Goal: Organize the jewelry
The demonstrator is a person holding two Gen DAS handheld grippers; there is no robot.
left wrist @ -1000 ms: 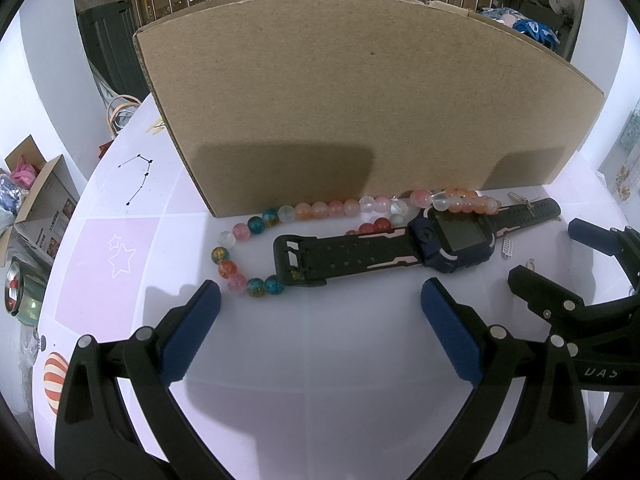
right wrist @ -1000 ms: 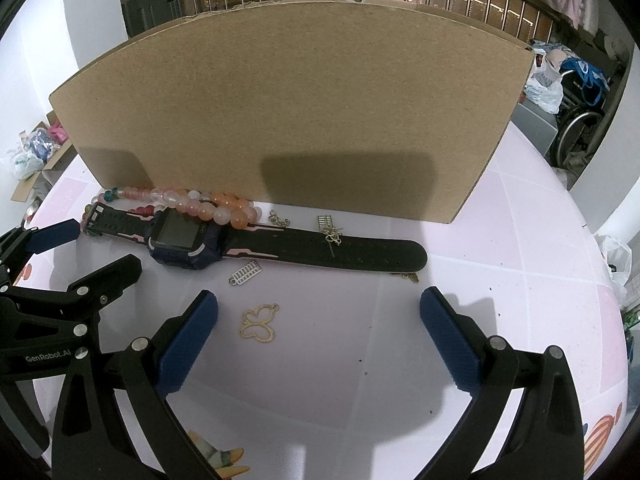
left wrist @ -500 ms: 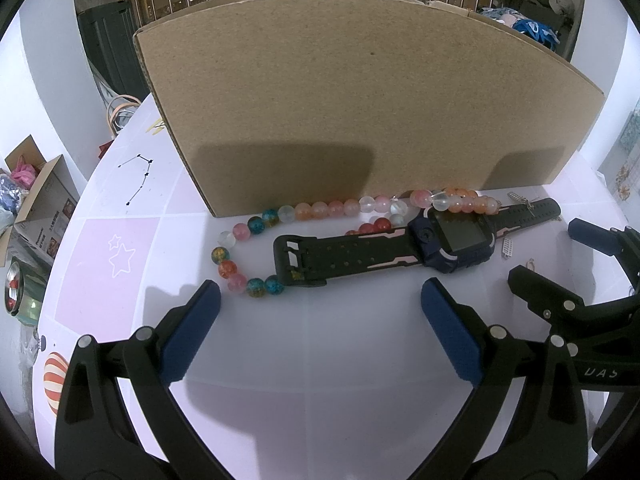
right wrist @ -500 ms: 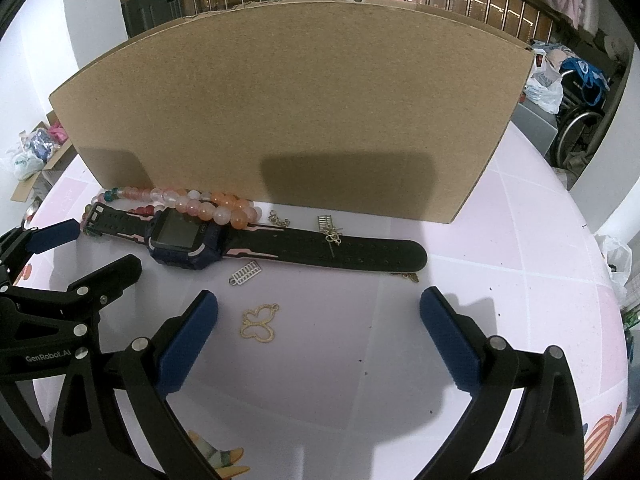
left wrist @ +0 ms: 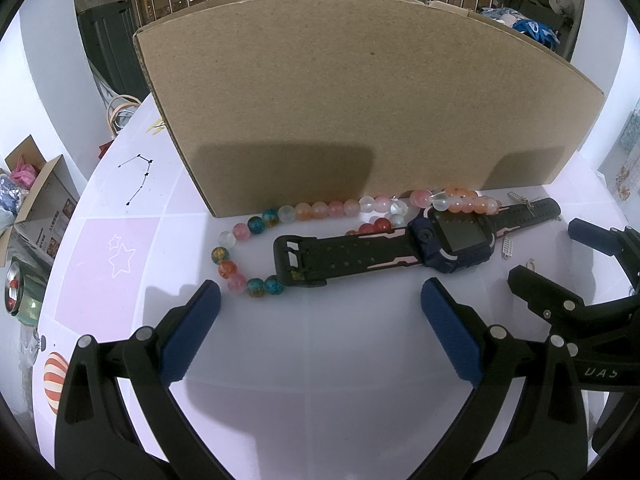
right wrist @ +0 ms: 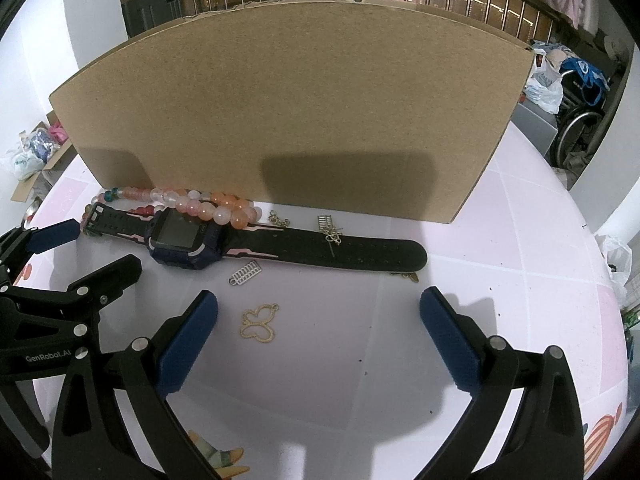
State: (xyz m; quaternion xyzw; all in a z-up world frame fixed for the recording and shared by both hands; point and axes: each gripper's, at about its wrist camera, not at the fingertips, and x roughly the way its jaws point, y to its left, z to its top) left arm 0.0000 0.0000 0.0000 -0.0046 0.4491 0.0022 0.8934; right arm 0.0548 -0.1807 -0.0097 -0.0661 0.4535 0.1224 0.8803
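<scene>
Both grippers idle over the surface, jaws wide and holding nothing.
Left gripper (left wrist: pixel 320 312) sits below the watch (left wrist: pixel 452 240) and beads (left wrist: pixel 320 210) at frame centre; right gripper (right wrist: pixel 318 320) frames the butterfly charm (right wrist: pixel 258 322); the box (right wrist: pixel 288 112) stands behind, filling the upper frame.

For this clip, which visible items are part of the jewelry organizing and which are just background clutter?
Job items: bead bracelet, watch, butterfly charm, small ladder charm, chain bit, cardboard box, both open grippers.

Clutter: small carton off the table, plastic bags, wheelchair.
</scene>
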